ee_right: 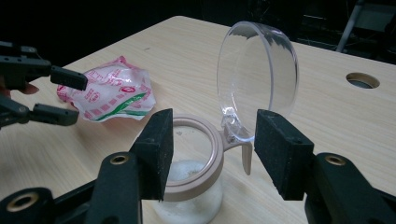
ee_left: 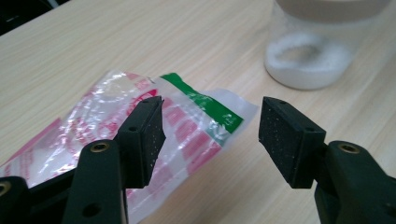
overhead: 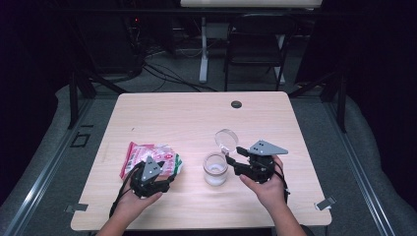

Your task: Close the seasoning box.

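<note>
Your left gripper (overhead: 164, 181) rests low on the near left part of the pale wooden table (overhead: 162, 115), its black jaws spread wide with nothing between the pads. In the left gripper view the crinkled clear plastic packet printed in red, white and green (ee_left: 154, 135) lies flat on the table just under and beyond the jaws; the left pad (ee_left: 148, 137) stands over the packet's edge, but you cannot tell whether it touches the film. In the high view the packet (overhead: 147, 157) lies on the far side of that gripper.

Your right gripper (overhead: 232, 164) sits to the right of the small clear jar with a beige rim and white powder at its bottom (overhead: 215, 169), which stands near the table's middle, well apart from the packet. Its jaws are also spread wide and pinch nothing. In the right gripper view the jar (ee_right: 194, 186) stands between and just beyond the pads, and its hinged clear round lid (ee_right: 259, 70) stands tipped open above the rim's far right side. The lid's beige hinge tab (ee_right: 243, 149) lies between the pads, touching neither.
</note>
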### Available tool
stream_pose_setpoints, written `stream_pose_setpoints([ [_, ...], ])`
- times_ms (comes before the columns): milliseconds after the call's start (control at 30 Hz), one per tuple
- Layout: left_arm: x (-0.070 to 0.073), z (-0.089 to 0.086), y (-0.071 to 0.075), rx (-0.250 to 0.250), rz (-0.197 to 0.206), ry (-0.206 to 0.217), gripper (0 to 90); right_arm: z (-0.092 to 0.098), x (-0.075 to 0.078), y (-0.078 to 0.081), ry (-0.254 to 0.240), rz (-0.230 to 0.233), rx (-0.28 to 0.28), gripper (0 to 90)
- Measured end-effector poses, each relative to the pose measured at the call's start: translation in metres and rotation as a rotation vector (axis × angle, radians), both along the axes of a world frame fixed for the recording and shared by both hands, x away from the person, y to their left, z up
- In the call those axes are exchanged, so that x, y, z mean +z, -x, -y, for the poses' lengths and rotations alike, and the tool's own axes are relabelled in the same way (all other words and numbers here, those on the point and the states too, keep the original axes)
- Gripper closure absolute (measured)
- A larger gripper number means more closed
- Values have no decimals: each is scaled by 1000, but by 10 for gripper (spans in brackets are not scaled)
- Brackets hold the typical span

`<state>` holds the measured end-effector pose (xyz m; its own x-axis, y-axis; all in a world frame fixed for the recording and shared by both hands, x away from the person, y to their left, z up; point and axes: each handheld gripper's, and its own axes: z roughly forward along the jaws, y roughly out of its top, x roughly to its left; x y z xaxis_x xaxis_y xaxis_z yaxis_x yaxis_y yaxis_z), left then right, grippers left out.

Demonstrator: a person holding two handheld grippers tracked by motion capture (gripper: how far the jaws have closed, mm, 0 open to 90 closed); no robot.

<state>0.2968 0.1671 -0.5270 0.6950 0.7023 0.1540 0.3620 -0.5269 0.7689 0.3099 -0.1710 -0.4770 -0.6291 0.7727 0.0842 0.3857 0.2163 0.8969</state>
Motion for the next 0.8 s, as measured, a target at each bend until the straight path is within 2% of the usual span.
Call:
stream_pose_setpoints([
  [133, -5, 9, 2, -23, 15, -58, 399, -1, -1, 0, 10, -3, 7, 472],
  [267, -13, 15, 2, -26, 64, -152, 388, -3, -2, 0, 10, -5, 10, 471],
  [433, -20, 19, 0, -22, 105, -249, 382, -3, -3, 0, 12, -1, 12, 470],
  [667, -26, 15, -4, 22, 154, -335, 385, -3, -2, 0, 3, -1, 11, 469],
  [733, -28, 11, -7, 40, 155, -345, 390, -4, -2, 0, 6, 2, 15, 468],
  [800, -30, 6, -11, 68, 148, -338, 392, -5, -2, 0, 5, 5, 15, 468],
])
